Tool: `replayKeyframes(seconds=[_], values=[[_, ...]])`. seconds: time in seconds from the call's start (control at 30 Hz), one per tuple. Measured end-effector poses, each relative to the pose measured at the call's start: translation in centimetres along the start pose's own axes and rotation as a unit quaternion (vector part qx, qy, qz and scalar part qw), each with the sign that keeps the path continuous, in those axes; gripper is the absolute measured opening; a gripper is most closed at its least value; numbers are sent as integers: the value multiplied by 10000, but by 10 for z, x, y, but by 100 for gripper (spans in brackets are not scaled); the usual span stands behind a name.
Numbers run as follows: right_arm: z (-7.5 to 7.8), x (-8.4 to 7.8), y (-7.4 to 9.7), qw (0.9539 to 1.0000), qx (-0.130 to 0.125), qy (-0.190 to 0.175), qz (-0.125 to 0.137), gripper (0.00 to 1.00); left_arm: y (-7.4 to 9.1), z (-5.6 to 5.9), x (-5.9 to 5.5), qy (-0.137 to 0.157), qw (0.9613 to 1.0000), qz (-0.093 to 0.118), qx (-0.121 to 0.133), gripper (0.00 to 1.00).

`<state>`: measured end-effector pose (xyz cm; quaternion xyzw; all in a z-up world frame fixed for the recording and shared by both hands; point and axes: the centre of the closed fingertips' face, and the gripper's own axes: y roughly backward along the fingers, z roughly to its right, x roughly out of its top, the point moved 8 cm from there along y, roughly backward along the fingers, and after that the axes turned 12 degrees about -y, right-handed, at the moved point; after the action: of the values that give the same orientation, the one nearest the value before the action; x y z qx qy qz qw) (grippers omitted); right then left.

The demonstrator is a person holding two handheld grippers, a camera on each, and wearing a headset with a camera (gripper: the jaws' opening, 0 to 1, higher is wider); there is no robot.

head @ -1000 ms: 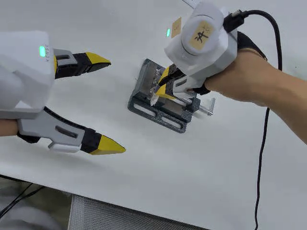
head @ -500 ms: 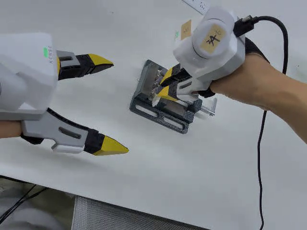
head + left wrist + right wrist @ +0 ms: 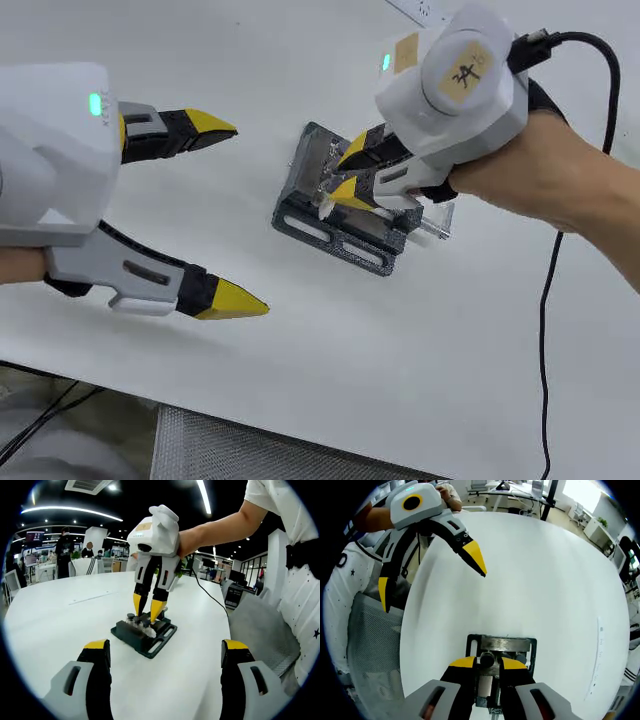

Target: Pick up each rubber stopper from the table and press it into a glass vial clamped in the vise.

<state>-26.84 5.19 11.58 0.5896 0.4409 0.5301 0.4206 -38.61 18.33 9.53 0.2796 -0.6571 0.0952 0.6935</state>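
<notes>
A dark vise [image 3: 340, 228] sits mid-table; it is also in the left gripper view as vise [image 3: 150, 636] and the right gripper view as vise [image 3: 506, 644]. Pale glass vials [image 3: 145, 628] stand clamped in it, some capped by dark stoppers [image 3: 131, 616]. My right gripper [image 3: 338, 180] points down onto the vise, its jaws nearly together on a dark rubber stopper [image 3: 487, 658] over a vial. My left gripper [image 3: 228, 212] hangs wide open to the left of the vise, holding nothing. Each gripper also shows in the other's view: right gripper [image 3: 147, 605], left gripper [image 3: 432, 587].
A black cable [image 3: 547, 300] runs from the right gripper down the table's right side. The white table's near edge [image 3: 300, 440] crosses the bottom, with a grey mesh seat [image 3: 230, 455] below it. A paper strip [image 3: 415, 10] lies at the far edge.
The right gripper stays at the vise, its body leaning slightly rightward. The left gripper remains open in place. The view has shifted a little.
</notes>
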Motion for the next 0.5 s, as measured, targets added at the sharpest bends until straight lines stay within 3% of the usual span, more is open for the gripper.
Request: replayKeyframes(seconds=[0.2, 0.3, 0.5], values=[[0, -2, 5, 9997, 65, -142, 176, 4, 0, 0, -1, 1, 10000, -7, -18, 90], [-2, -4, 3, 9998, 90, -112, 136, 0, -1, 0, -1, 5, 10000, -10, -24, 89], [-3, -8, -1, 9998, 113, -128, 109, 0, -2, 1, -1, 7, 10000, 4, -51, 89]])
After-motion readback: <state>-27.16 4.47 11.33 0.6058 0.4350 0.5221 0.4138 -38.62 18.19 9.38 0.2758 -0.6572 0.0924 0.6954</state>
